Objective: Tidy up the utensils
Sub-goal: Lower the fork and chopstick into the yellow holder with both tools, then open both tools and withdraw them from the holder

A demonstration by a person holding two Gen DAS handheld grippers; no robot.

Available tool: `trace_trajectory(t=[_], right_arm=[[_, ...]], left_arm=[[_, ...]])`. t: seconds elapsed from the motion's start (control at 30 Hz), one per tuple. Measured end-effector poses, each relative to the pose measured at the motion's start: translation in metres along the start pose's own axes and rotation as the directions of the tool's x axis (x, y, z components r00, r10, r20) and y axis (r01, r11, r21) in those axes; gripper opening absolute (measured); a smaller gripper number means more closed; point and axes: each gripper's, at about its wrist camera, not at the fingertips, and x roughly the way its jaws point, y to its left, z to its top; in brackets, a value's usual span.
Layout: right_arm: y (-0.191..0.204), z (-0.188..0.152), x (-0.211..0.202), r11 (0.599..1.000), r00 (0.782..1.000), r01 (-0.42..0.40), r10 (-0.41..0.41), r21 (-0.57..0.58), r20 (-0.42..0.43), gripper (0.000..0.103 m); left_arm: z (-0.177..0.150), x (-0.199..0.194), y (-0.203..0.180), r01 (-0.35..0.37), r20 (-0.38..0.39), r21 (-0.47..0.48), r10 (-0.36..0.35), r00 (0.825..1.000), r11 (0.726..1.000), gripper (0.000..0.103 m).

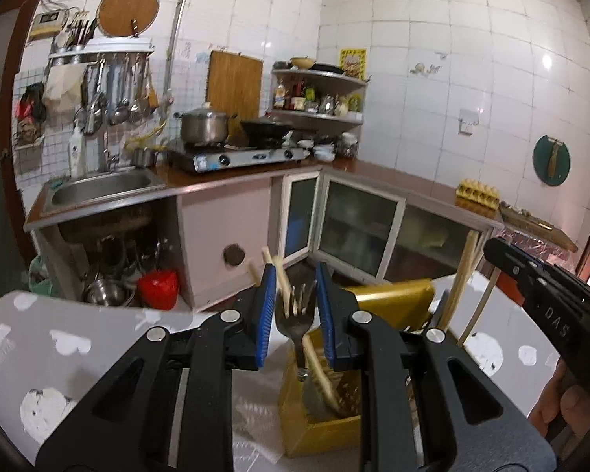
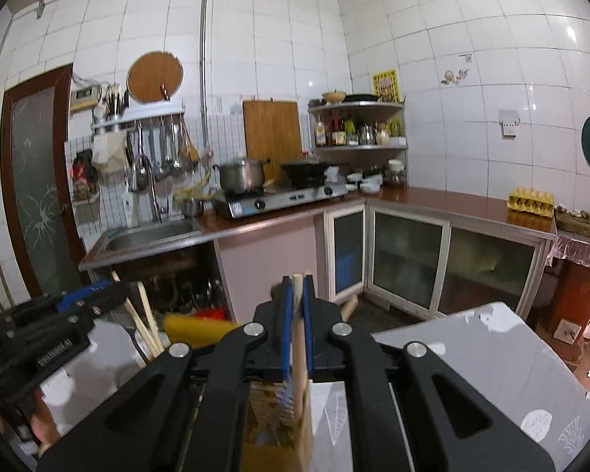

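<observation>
In the left wrist view my left gripper (image 1: 295, 279) is open above a yellow utensil box (image 1: 318, 421) on the table. A dark metal fork (image 1: 295, 322) and wooden chopsticks (image 1: 320, 369) stand in the box between the pads, not gripped. My right gripper's body (image 1: 546, 287) shows at the right, with chopsticks (image 1: 462, 275) by it. In the right wrist view my right gripper (image 2: 298, 287) is shut on a pale wooden utensil handle (image 2: 299, 354) that reaches down into a wooden box (image 2: 275, 417). The left gripper's body (image 2: 47, 338) is at the left beside chopsticks (image 2: 143, 322).
The table has a grey cloth with white patterns (image 1: 59, 358). A gold-backed chair (image 1: 389, 299) stands behind the box. Beyond are a sink (image 1: 102, 188), a gas stove with a pot (image 1: 204, 126), glass-door cabinets (image 1: 358, 228) and an egg carton (image 1: 478, 194).
</observation>
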Motion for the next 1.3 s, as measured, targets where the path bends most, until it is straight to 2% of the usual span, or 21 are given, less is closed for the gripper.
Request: trace_trajectory(t=[0.13, 0.17, 0.2, 0.27, 0.33, 0.4, 0.5, 0.6, 0.7, 0.8, 0.93, 1.03, 1.13, 1.3], right_arm=[[-0.007, -0.009, -0.004, 1.0, 0.999, -0.017, 0.016, -0.012, -0.03, 0.008], [-0.008, -0.009, -0.007, 1.0, 0.999, -0.012, 0.011, -0.016, -0.041, 0.013], [-0.01, -0.01, -0.015, 1.0, 0.999, -0.001, 0.0, -0.019, -0.045, 0.035], [-0.011, -0.01, -0.029, 1.0, 0.999, 0.016, -0.016, -0.021, -0.034, 0.064], [-0.014, -0.014, -0.047, 0.999, 0.998, 0.036, -0.038, -0.034, -0.044, 0.063], [-0.018, -0.022, -0.067, 0.999, 0.997, 0.048, -0.049, -0.025, -0.059, 0.065], [-0.021, -0.039, -0.1, 0.998, 0.996, 0.058, -0.059, -0.015, -0.068, 0.077], [-0.018, -0.06, -0.137, 0.998, 0.996, 0.061, -0.062, -0.015, -0.065, 0.09], [-0.005, -0.079, -0.17, 0.997, 0.997, 0.062, -0.064, -0.039, -0.049, 0.097], [0.008, -0.103, -0.2, 0.997, 0.998, 0.032, -0.035, -0.064, -0.043, 0.099], [0.017, -0.128, -0.221, 0.999, 0.998, 0.023, -0.025, -0.043, -0.054, 0.099], [0.023, -0.148, -0.237, 0.998, 0.999, 0.024, -0.027, -0.061, -0.039, 0.099], [0.024, -0.161, -0.247, 0.998, 0.999, 0.02, -0.021, -0.061, -0.025, 0.099], [0.024, -0.171, -0.252, 0.997, 0.999, 0.042, -0.043, -0.07, -0.002, 0.099]], left_arm=[[-0.001, -0.017, 0.006, -0.018, -0.009, -0.024, 0.018, 1.0, 1.0, 0.021], [0.001, -0.025, 0.008, -0.015, -0.012, -0.035, 0.015, 1.0, 0.999, 0.029], [0.002, -0.031, 0.008, -0.014, -0.012, -0.041, 0.014, 1.0, 0.999, 0.041], [0.005, -0.052, 0.011, -0.032, 0.008, -0.053, 0.032, 0.999, 0.998, 0.056], [0.002, -0.081, 0.012, -0.047, 0.024, -0.052, 0.049, 0.999, 0.998, 0.065], [-0.006, -0.105, 0.012, -0.061, 0.033, -0.049, 0.063, 0.997, 0.997, 0.083], [-0.026, -0.146, 0.013, -0.102, 0.077, -0.045, 0.106, 0.991, 0.994, 0.098], [-0.049, -0.18, 0.01, -0.13, 0.103, -0.029, 0.132, 0.986, 0.991, 0.098], [-0.075, -0.208, 0.003, -0.163, 0.121, -0.021, 0.164, 0.979, 0.986, 0.098], [-0.105, -0.233, -0.003, -0.188, 0.143, -0.035, 0.191, 0.971, 0.982, 0.098], [-0.145, -0.249, -0.012, -0.171, 0.102, -0.021, 0.172, 0.98, 0.985, 0.098], [-0.167, -0.254, -0.017, -0.179, 0.076, 0.003, 0.178, 0.981, 0.984, 0.098], [-0.183, -0.258, -0.022, -0.205, 0.092, 0.03, 0.202, 0.975, 0.978, 0.098], [-0.204, -0.257, -0.022, -0.228, 0.098, 0.022, 0.225, 0.969, 0.973, 0.098]])
